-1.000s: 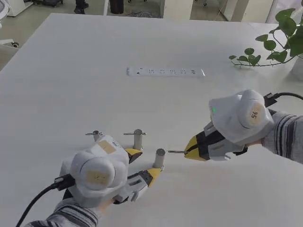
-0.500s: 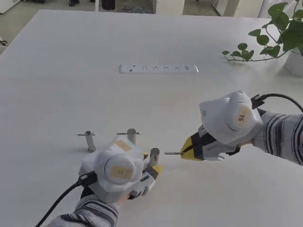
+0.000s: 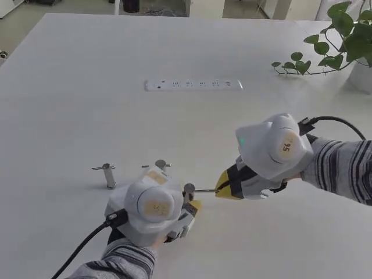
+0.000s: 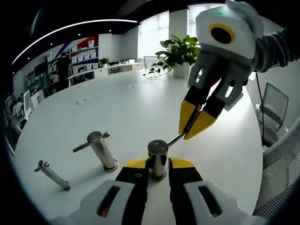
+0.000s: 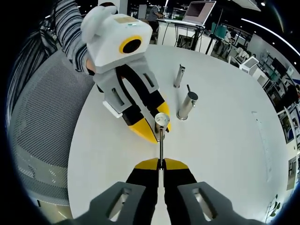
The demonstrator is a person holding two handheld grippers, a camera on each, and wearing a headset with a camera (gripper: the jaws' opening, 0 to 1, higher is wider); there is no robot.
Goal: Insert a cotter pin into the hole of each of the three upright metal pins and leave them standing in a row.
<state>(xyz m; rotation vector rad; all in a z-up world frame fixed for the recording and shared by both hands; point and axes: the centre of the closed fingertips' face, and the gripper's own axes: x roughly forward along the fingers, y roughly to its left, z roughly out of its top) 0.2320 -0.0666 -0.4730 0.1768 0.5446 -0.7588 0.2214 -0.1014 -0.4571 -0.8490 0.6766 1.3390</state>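
Three upright metal pins stand in a row on the white table point(image 3: 70, 116). The left pin point(image 3: 108, 175) and the middle pin point(image 3: 160, 165) each carry a cotter pin crosswise. My left gripper point(image 3: 189, 203) is shut on the right pin point(image 3: 189, 191), low on its shaft point(image 4: 158, 157). My right gripper point(image 3: 224, 187) is shut on a thin cotter pin point(image 3: 204, 190) held level. Its free end touches the right pin just under the head point(image 5: 162, 119); whether it has entered the hole I cannot tell. In the left gripper view the right gripper point(image 4: 194, 124) comes down from above.
A white power strip point(image 3: 192, 85) lies further back on the table. A leafy potted plant point(image 3: 343, 35) stands at the far right corner. Black cables trail from both grippers. An office with desks and chairs lies around the table.
My right gripper has moved left, bringing the cotter pin's end from a gap away up against the right pin. My left gripper has drawn in around that pin and gripped it.
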